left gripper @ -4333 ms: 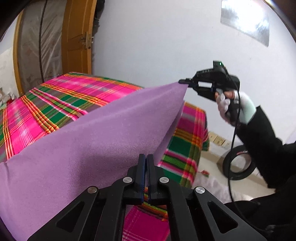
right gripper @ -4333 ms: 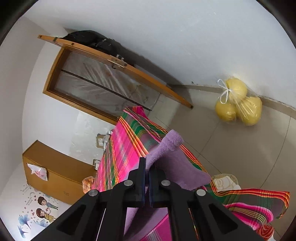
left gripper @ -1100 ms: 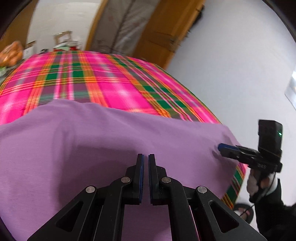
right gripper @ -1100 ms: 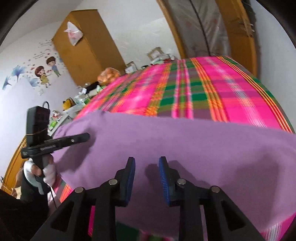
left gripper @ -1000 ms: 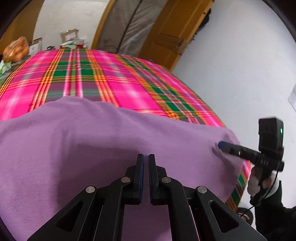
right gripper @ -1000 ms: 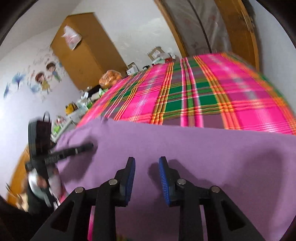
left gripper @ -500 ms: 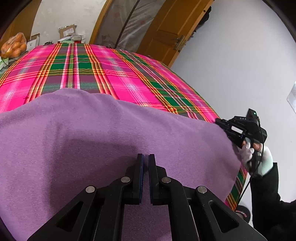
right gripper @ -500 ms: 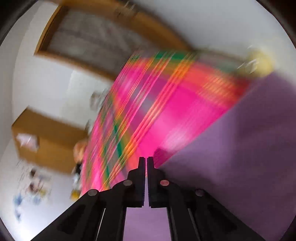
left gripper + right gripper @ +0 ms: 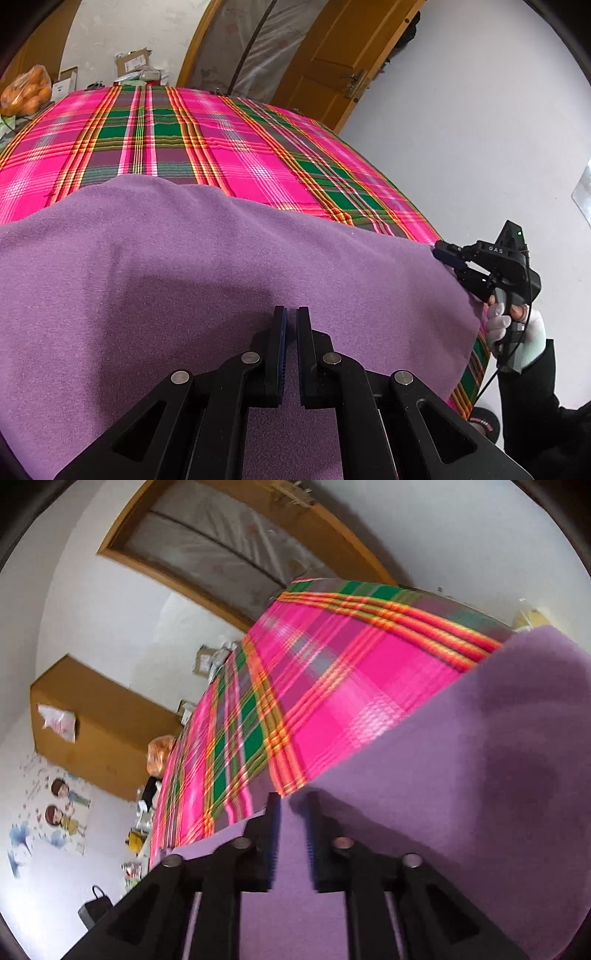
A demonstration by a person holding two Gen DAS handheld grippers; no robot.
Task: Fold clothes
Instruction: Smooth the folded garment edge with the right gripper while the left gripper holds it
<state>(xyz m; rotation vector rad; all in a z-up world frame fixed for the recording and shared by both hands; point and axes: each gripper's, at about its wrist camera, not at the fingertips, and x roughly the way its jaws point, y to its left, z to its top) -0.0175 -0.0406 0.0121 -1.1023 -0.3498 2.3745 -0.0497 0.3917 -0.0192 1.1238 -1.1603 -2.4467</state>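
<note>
Left wrist view: the left gripper (image 9: 291, 321) sits nearest the lens, its 2 black fingers (image 9: 277, 354) drawn almost together with only a thin slit between the blue pads, and nothing is pinched in that slit; the tips hover over or rest on the purple cloth (image 9: 177, 266), and contact cannot be told. That cloth lies spread flat across the near part of the plaid bedspread (image 9: 207, 147), covering it from the left edge of the picture to the right-hand corner. At that corner the right gripper (image 9: 448, 254) meets the cloth's edge, held by a white-gloved hand (image 9: 517, 328) with a dark sleeve (image 9: 528, 391) below it; from here, whether its tips pinch the fabric cannot be told. In the right wrist view, which is motion-blurred, the right gripper (image 9: 293, 805) shows its 2 fingers standing apart with a plain gap, the purple cloth (image 9: 461, 794) lying under and between them but not clamped. Beyond the cloth the pink, green and orange bedspread (image 9: 295, 686) stretches away. Farther off are a bag of oranges (image 9: 26, 90), cardboard boxes (image 9: 133, 64), a wooden door (image 9: 332, 62), a wooden cabinet (image 9: 92, 731) and cartoon stickers (image 9: 59, 812) on the wall.
</note>
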